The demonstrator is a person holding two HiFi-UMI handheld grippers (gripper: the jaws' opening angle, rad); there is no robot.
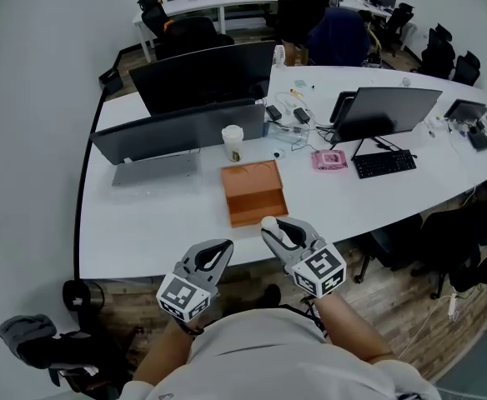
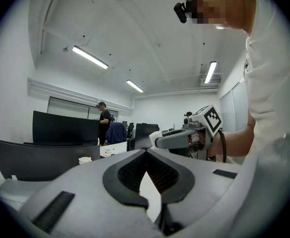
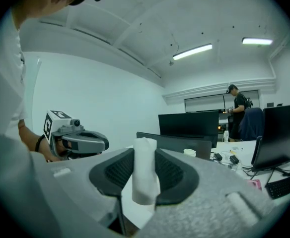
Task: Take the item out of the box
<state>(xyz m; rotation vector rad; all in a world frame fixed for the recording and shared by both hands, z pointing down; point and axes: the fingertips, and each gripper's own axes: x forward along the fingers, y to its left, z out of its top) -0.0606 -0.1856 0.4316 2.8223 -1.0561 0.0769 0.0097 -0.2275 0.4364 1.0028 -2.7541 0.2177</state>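
Right gripper is clamping a small white roll upright between its pads, jaws standing fairly wide around it. The item is sitting clear of the open orange box, just at the box's near side and over the near edge of the white table. Left gripper is hanging empty just to the left with its jaw tips together, probably keeping out of the way since one grip is enough for so light a piece. The box is showing nothing inside from the head view, suggesting the lift-out is done and only a set-down is remaining.
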